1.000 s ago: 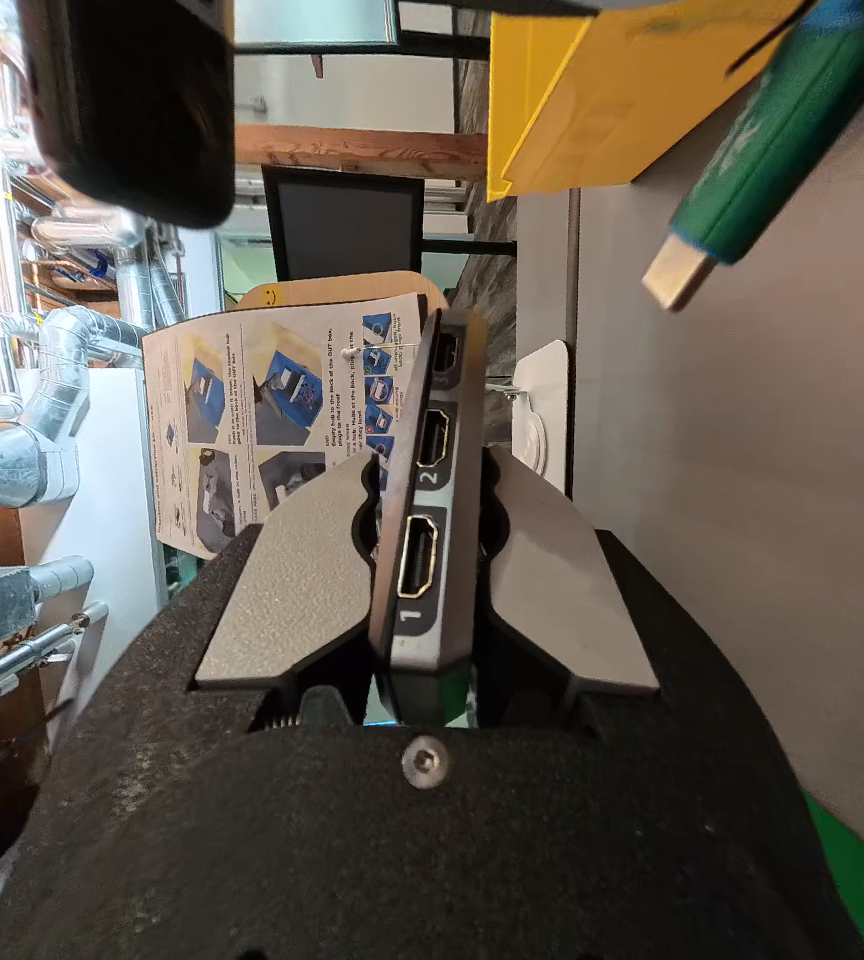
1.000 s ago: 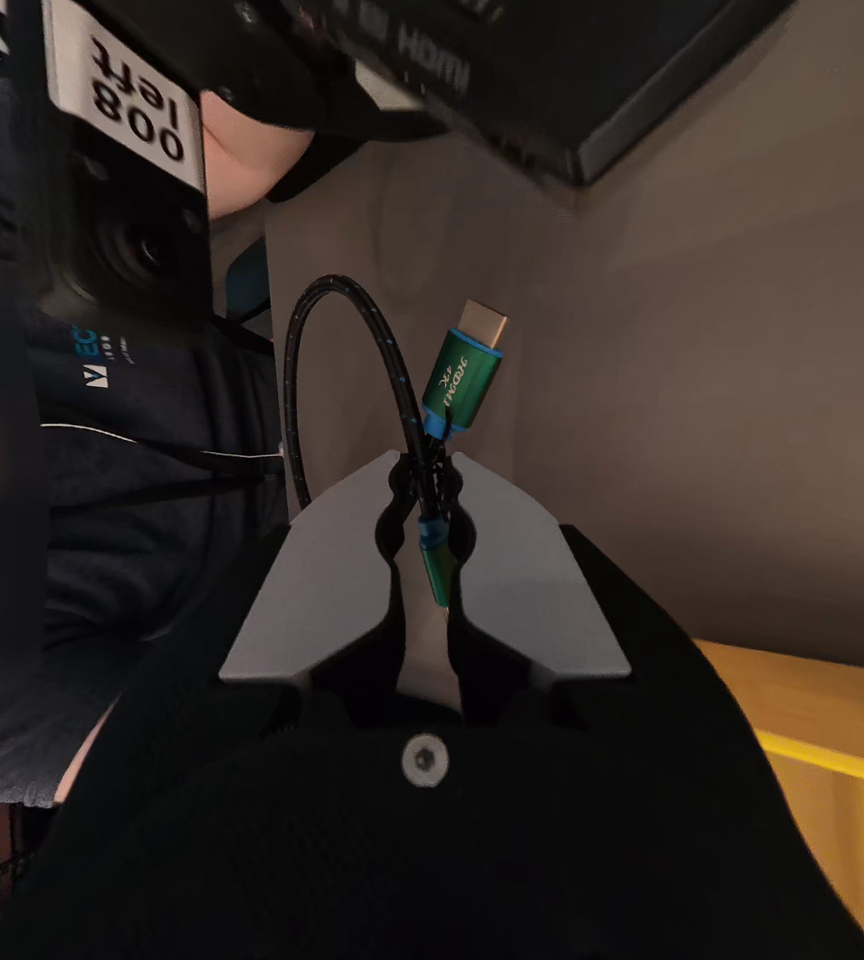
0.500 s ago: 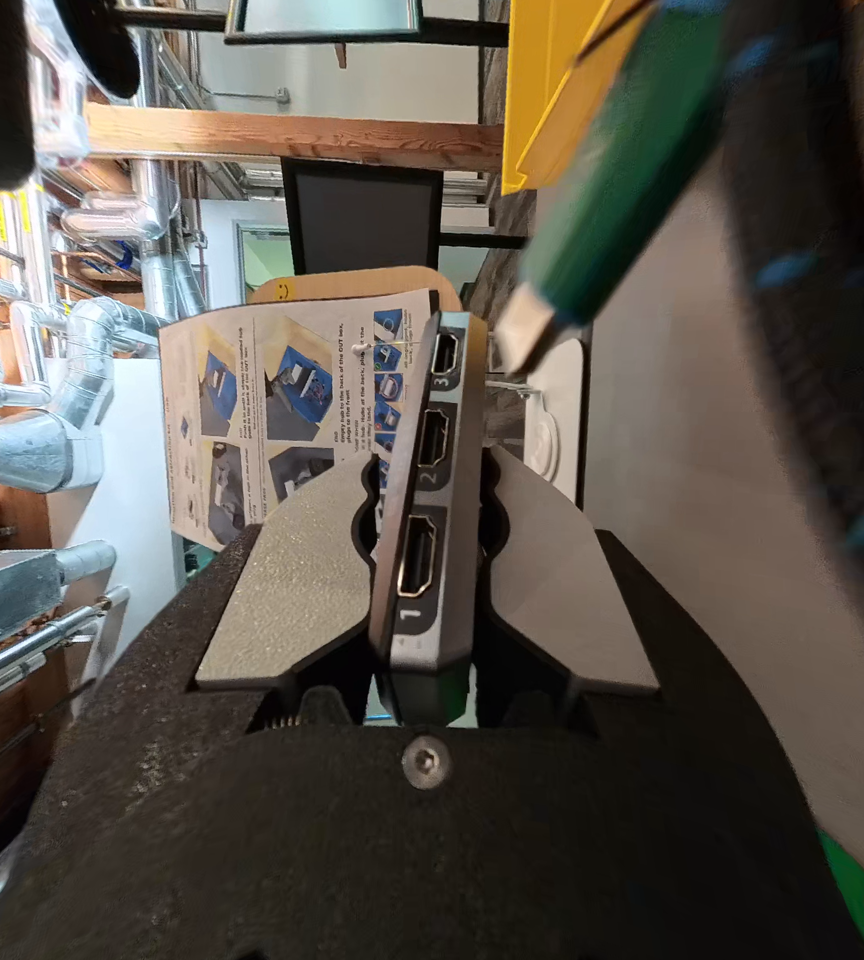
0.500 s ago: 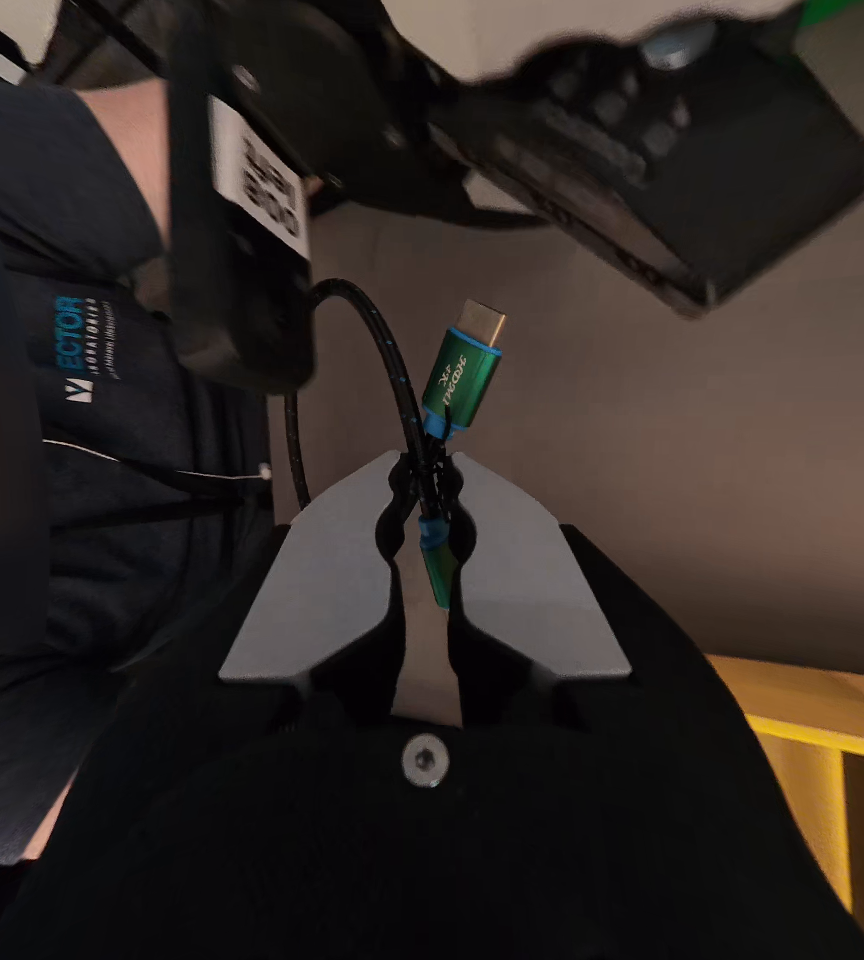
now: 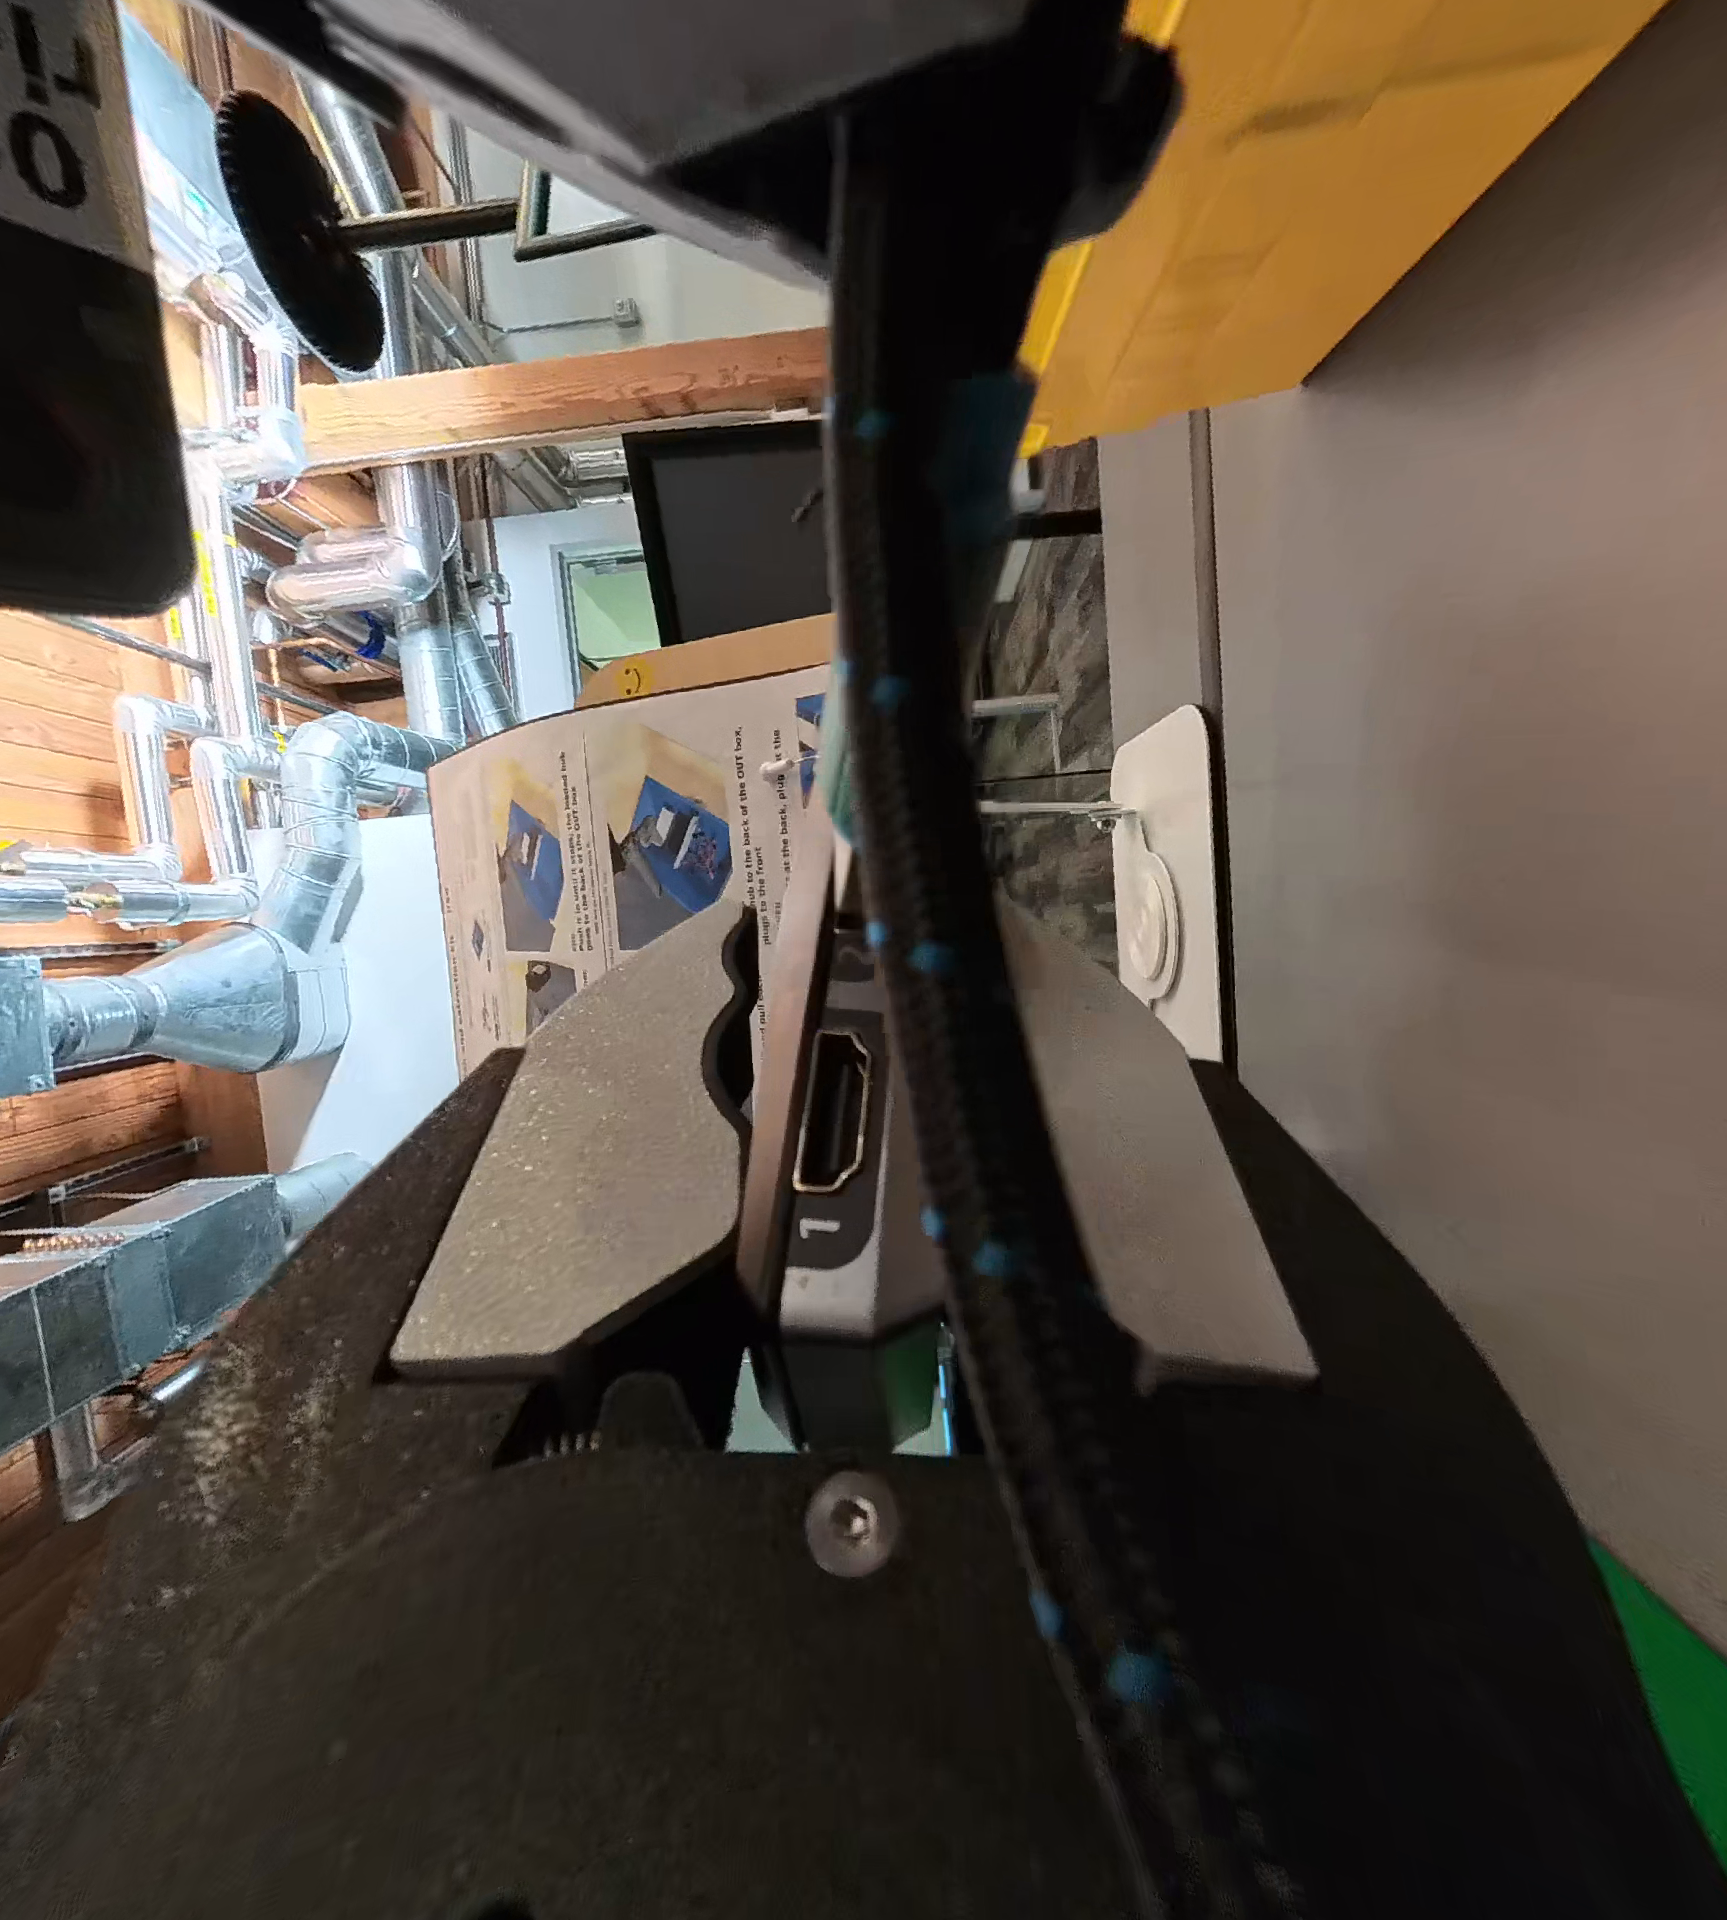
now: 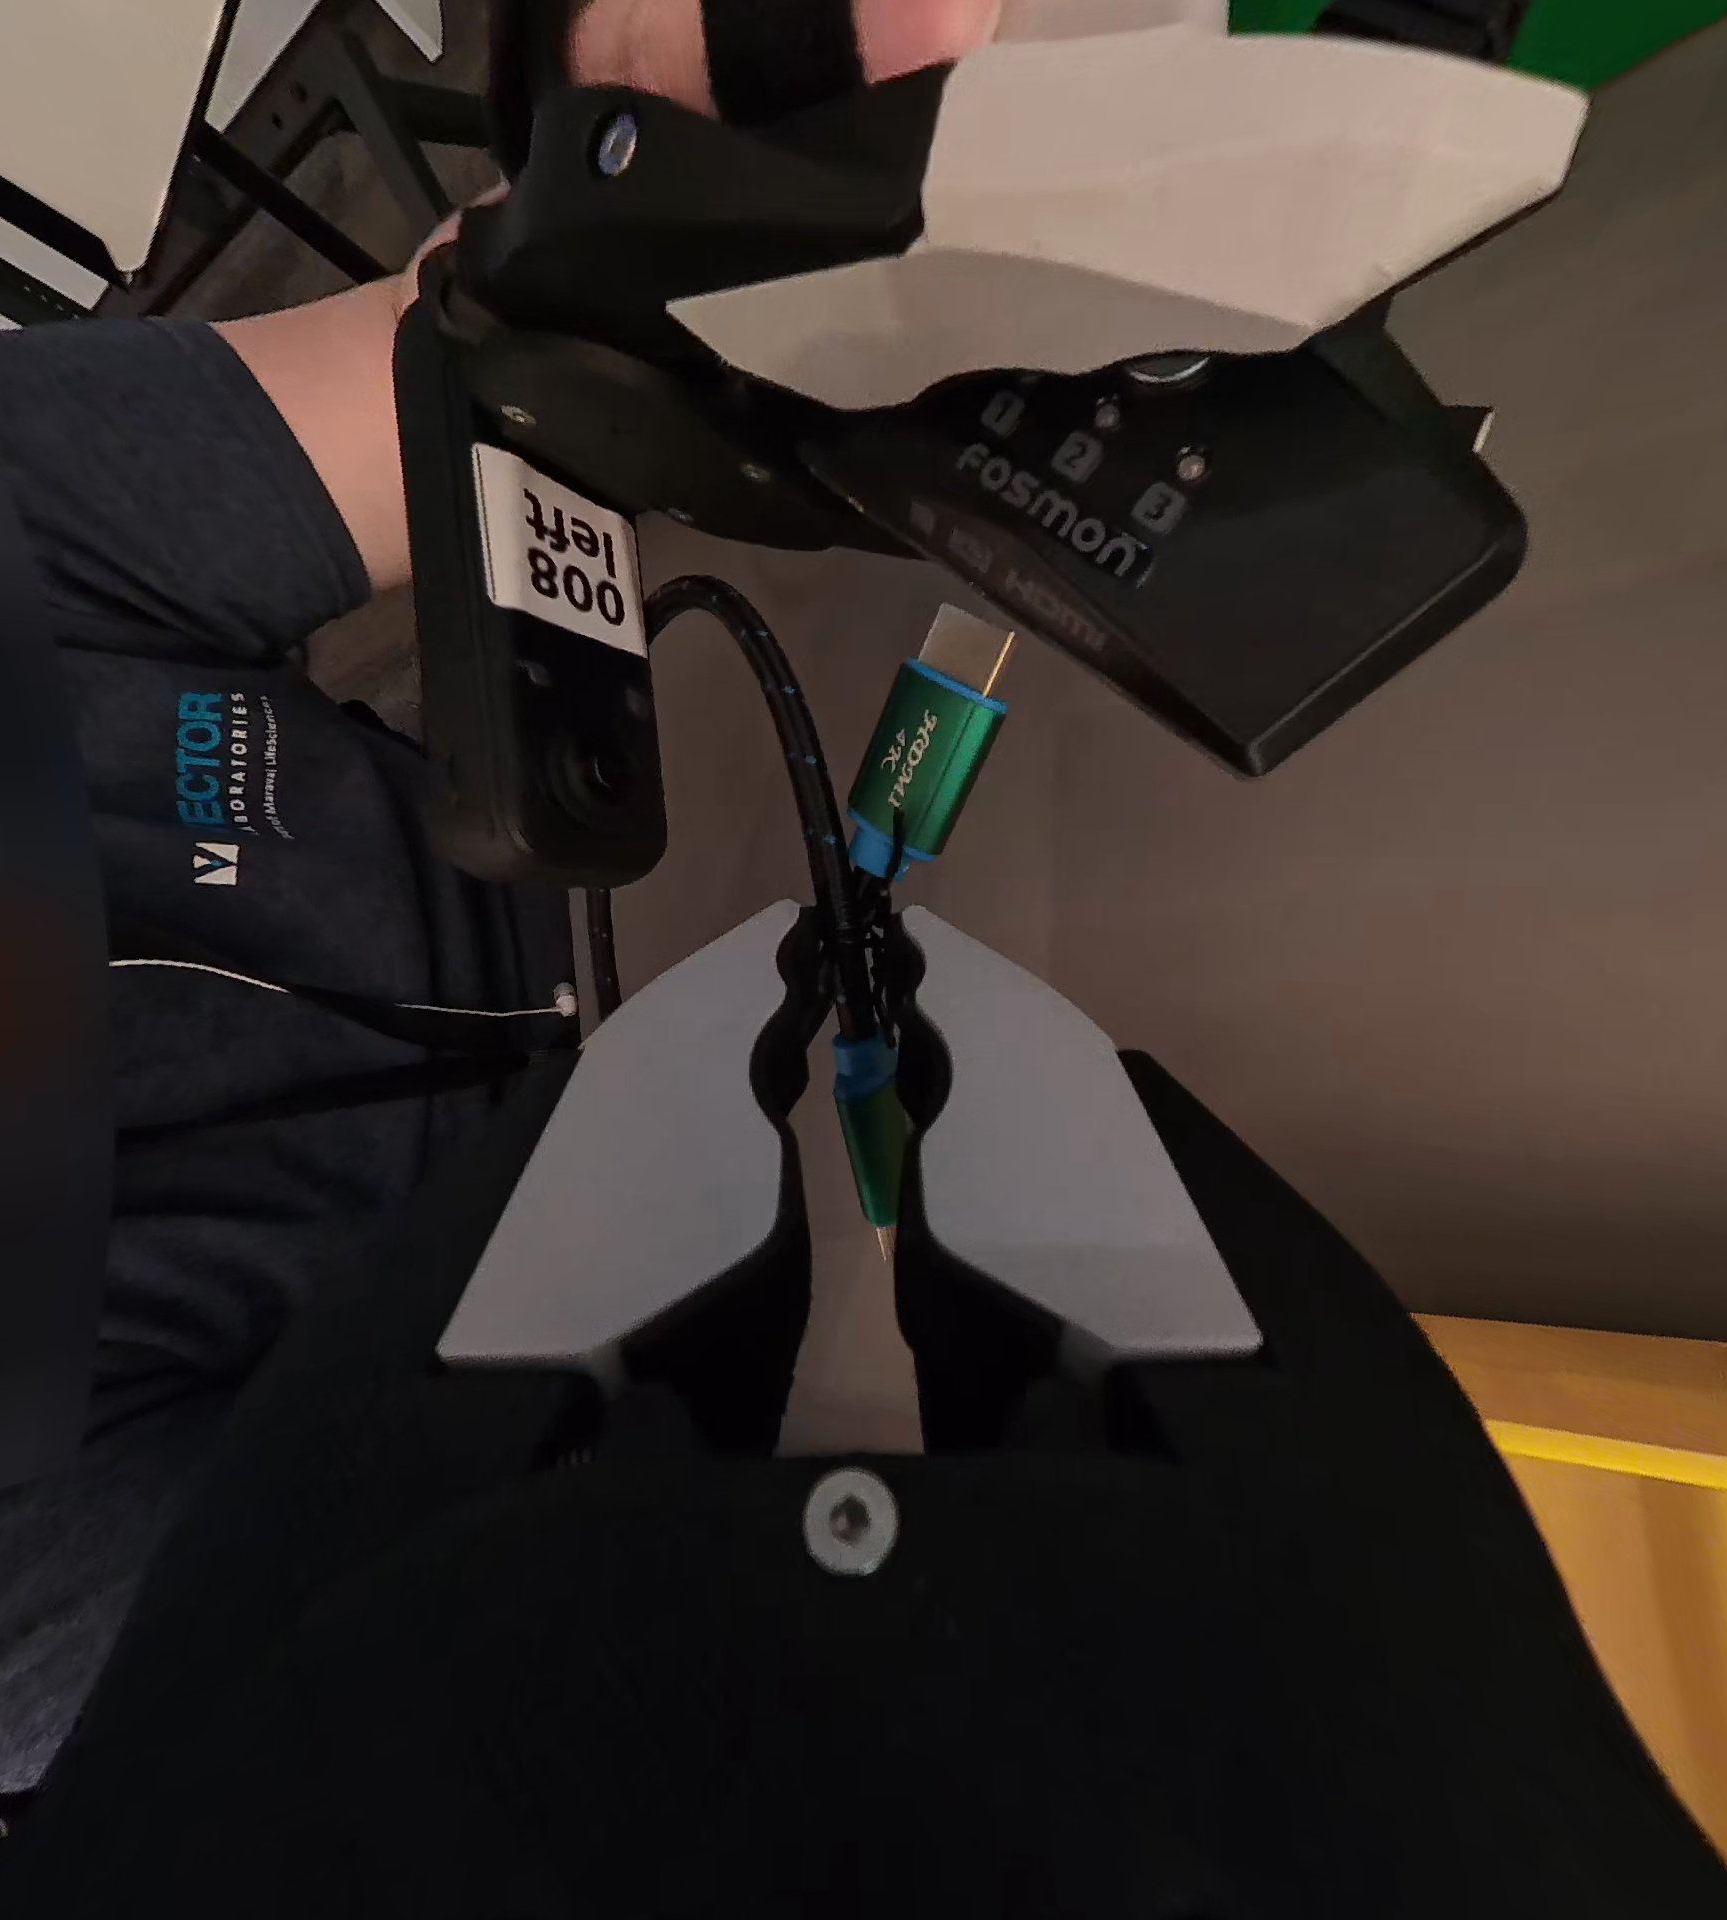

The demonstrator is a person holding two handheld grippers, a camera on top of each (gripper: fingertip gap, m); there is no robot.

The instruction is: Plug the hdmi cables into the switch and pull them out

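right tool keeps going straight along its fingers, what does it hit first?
Probably the switch held in the left tool. The right tool is shut on the hdmi cable, whose free green plug leads, its tip just short of the switch's edge. Depth is uncertain.

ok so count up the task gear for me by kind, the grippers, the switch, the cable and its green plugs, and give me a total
Grippers: 2, left gripper and right gripper
HDMI switch: 1
Braided cable: 1
Green plugs: 2, upper plug and lower plug
Total: 6
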